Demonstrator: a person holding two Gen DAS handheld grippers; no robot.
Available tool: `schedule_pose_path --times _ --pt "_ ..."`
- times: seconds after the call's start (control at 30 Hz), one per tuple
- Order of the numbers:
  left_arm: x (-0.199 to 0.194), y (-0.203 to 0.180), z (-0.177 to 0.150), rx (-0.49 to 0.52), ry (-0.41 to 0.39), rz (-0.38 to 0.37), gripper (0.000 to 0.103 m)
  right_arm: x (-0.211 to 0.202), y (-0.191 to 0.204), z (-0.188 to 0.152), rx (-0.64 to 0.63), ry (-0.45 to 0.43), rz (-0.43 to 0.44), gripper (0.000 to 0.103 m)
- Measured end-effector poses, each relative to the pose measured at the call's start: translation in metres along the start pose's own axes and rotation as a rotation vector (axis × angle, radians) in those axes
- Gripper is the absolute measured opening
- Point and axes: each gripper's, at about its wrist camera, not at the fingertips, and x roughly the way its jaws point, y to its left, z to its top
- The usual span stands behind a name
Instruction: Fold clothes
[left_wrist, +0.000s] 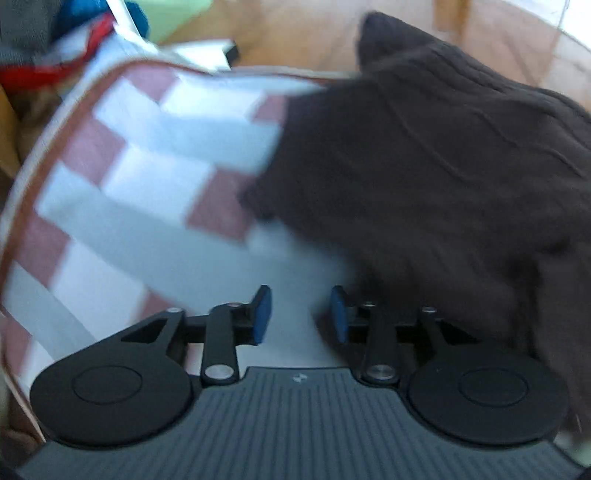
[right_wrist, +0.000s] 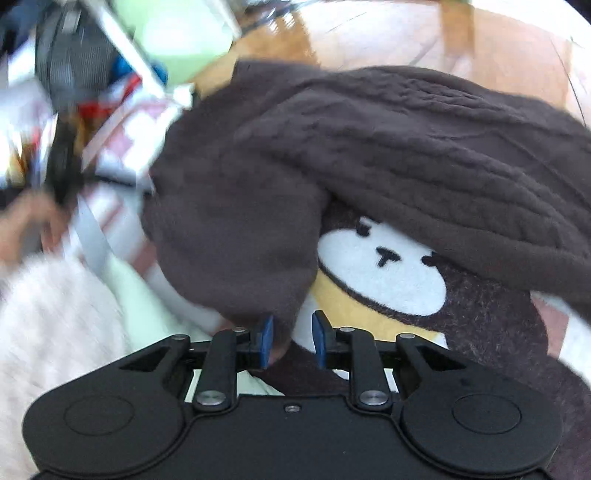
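Two grippers are in view over a checked red-and-white cloth covering the surface. Left gripper: fingers partly open, nothing between the blue pads, only bare cloth below. Dark brown knitted sweater lies crumpled just to its right, on the cloth. Right gripper: fingers partly open, a fold of the sweater hanging between them against the left pad; whether it is clamped I cannot tell. White bear face patch shows beneath the folded knit
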Motion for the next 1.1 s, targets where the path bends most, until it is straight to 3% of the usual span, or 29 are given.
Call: schedule_pose_path --times 0.07,0.17,0.23,0.3,0.37,0.47,0.5,0.53,0.63,0.77,0.83,0.93,1.0,1.1 --pt "-0.008 0.011 -0.017 -0.046 0.016 -0.105 0.041 -0.012 -0.001 0.006 0.001 -0.033 0.027 0.03" --pt "-0.015 0.021 -0.028 -0.166 0.03 -0.261 0.049 -0.007 0.028 0.017 -0.19 -0.045 0.032 0.031" --pt "-0.014 0.026 -0.031 -0.236 0.044 -0.329 0.05 0.013 0.049 0.021 -0.29 -0.028 0.085 0.051" --pt "-0.011 0.027 -0.032 -0.276 0.054 -0.355 0.05 0.037 0.072 0.023 -0.384 -0.004 0.097 0.066" --pt "-0.01 0.02 -0.035 -0.278 0.061 -0.335 0.05 0.068 0.099 0.02 -0.535 0.06 0.024 0.069" --pt "0.001 0.018 -0.035 -0.257 0.066 -0.309 0.05 0.106 0.125 0.018 -0.702 0.134 -0.073 0.063" --pt "0.002 0.016 -0.036 -0.237 0.06 -0.293 0.049 0.113 0.127 0.02 -0.731 0.14 -0.114 0.036" --pt "0.002 0.012 -0.034 -0.198 0.051 -0.254 0.047 0.104 0.116 0.03 -0.633 0.113 -0.096 0.023" --pt "0.001 0.002 -0.034 -0.101 0.027 -0.159 0.047 0.062 0.077 0.055 -0.332 0.004 -0.038 0.012" --pt "-0.001 0.008 -0.032 -0.102 0.027 -0.168 0.047 -0.024 0.026 0.036 -0.092 -0.131 -0.09 0.012" --pt "-0.001 0.011 -0.031 -0.103 0.026 -0.174 0.047 -0.055 0.008 0.019 -0.039 -0.163 -0.187 0.012" --pt "0.0 0.011 -0.026 -0.092 0.028 -0.184 0.047 -0.08 -0.017 -0.011 0.042 -0.148 -0.329 0.012" --pt "0.0 0.011 -0.024 -0.089 0.029 -0.193 0.049 -0.08 -0.035 -0.028 0.11 -0.093 -0.349 0.012" --pt "-0.005 0.011 -0.023 -0.097 0.032 -0.212 0.049 -0.069 -0.05 -0.043 0.167 0.027 -0.421 0.02"
